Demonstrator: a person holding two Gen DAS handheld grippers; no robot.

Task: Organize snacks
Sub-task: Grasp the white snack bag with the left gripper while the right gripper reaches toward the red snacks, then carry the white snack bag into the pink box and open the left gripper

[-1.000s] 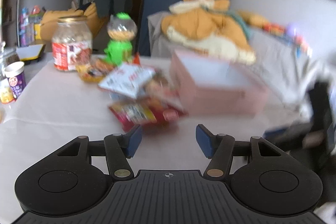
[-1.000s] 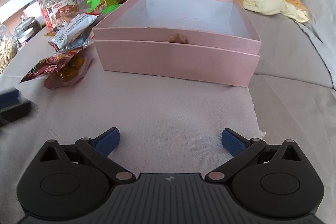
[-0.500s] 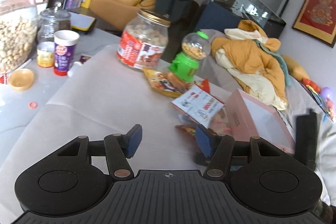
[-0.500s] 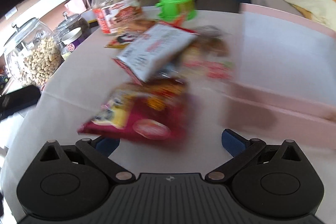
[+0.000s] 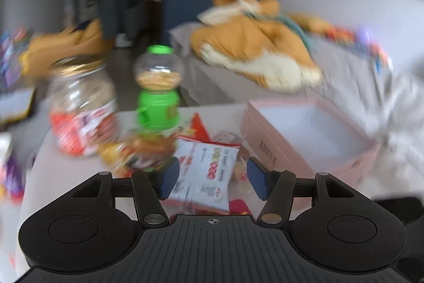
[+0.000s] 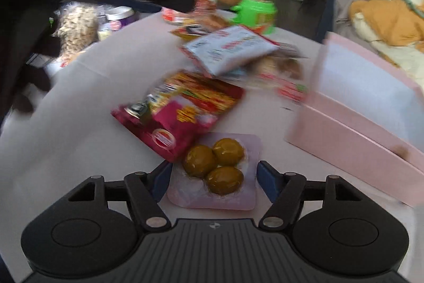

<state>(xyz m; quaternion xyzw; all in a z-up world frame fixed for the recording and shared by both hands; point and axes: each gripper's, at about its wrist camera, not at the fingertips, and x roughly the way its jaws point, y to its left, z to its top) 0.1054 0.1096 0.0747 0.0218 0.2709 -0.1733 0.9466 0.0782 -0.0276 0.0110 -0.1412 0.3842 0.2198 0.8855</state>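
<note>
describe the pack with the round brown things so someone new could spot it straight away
Find the pink box on the white table; the snack pile lies left of it. At the pile's near edge, between the closing fingers of the right gripper, lies a clear pouch. Unlike the printed red bag beside it, it shows three round brown balls inside.

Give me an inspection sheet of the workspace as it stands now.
Surface: table under a pale cloth.
Job's things: pink box open; clear pack of three brown balls; red snack bag; white snack packet.
Clutter: green candy dispenser, lidded jar, jar of nuts.
Grippers: right gripper closing around the clear pack; left gripper open around the white packet.
Cables: nothing seen.
Surroundings: sofa with orange bedding.
</note>
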